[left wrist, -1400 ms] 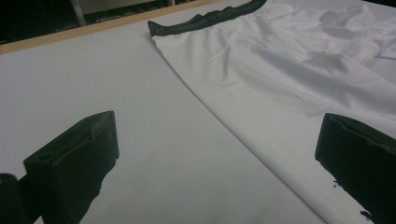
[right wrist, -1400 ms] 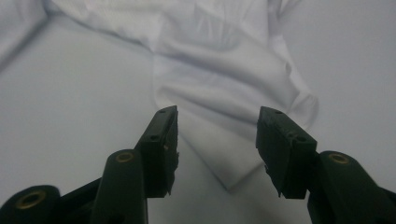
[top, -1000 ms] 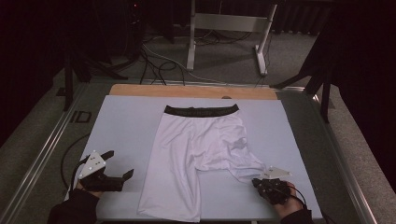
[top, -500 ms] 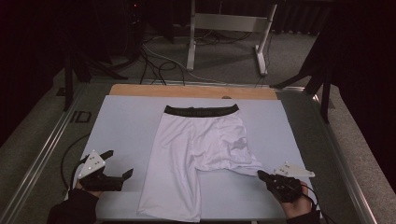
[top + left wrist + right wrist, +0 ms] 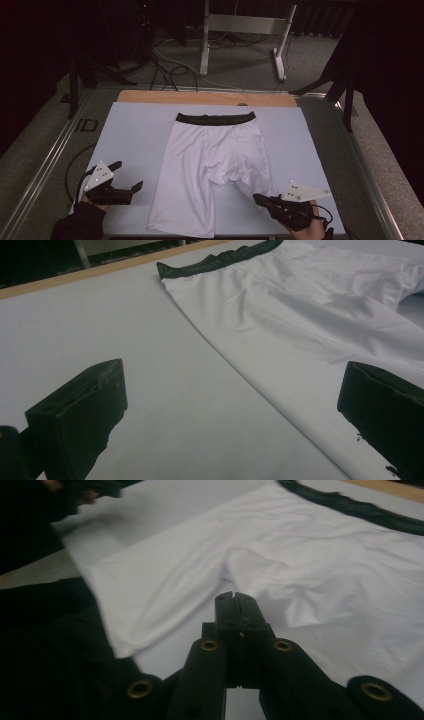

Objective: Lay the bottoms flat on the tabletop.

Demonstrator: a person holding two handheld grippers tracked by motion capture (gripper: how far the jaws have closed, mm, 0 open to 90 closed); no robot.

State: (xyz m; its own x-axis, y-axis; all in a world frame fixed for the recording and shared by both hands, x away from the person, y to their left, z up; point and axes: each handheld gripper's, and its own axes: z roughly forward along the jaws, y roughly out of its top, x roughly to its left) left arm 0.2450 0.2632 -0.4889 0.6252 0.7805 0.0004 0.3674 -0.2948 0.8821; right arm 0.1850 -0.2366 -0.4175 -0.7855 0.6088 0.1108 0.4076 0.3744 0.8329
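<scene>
White shorts (image 5: pixel 210 165) with a black waistband (image 5: pixel 215 119) lie flat on a pale mat (image 5: pixel 135 135), legs toward me. The right leg is rumpled near the crotch. My left gripper (image 5: pixel 131 175) rests open on the mat just left of the left leg's hem. In the left gripper view the gripper (image 5: pixel 234 375) has its jaws wide apart, with the shorts' edge (image 5: pixel 310 315) running between them. My right gripper (image 5: pixel 256 199) is shut at the right leg's hem. In the right gripper view the gripper's (image 5: pixel 234 597) jaws meet with nothing seen between them, and the shorts (image 5: pixel 310 545) lie just beyond.
A wooden strip (image 5: pixel 200 97) runs along the table's far edge. Metal rails (image 5: pixel 45 170) frame the table's sides. Behind the table, a metal stand (image 5: pixel 245 25) and cables (image 5: pixel 165 70) sit on the floor. Bare mat lies on both sides of the shorts.
My right gripper swung out to the right from the right leg's hem, then came back toward it. The right leg now lies a little straighter. The left gripper barely moved.
</scene>
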